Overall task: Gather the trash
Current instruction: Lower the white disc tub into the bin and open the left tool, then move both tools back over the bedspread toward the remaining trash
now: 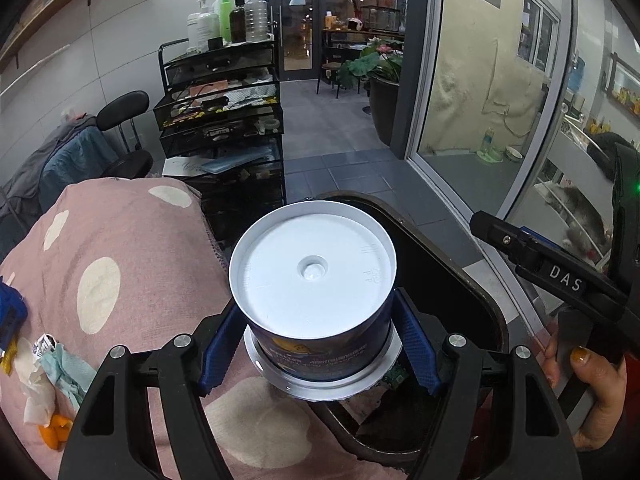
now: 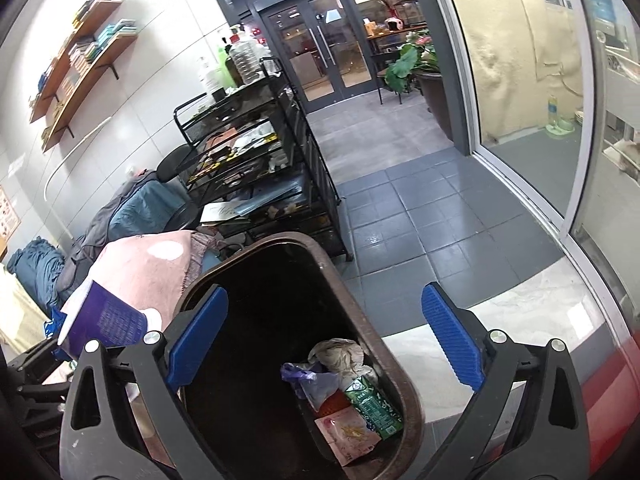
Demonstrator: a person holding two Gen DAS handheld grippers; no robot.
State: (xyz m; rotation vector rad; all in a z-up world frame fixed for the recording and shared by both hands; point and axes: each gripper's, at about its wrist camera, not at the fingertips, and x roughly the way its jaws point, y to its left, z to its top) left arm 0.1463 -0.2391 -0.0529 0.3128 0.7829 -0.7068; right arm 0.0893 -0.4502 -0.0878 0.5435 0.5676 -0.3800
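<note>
- The left gripper [image 1: 320,344] has its jaws clamped on the dark blue printed paper cup with a white plastic base [image 1: 316,292], blue pads pressing its 2 opposite sides just above the rim
- The cup is held upside down over the near edge of the dark brown oval plastic bin [image 1: 452,264], beside the pink dotted cloth [image 1: 120,248]
- Its long axis runs base to mouth, base tipped up toward the camera and mouth turned down and away
- It looks light and thin-walled, likely to dent under a hard squeeze; the stiffer band near the rim seems the safest hold
- The right gripper [image 2: 324,344] hovers over the bin with jaws wide and nothing between them
- Inside lie a green carton [image 2: 372,404], a pink packet [image 2: 348,432] and crumpled paper [image 2: 340,354]
- More scraps [image 1: 48,376] wait on the cloth
</note>
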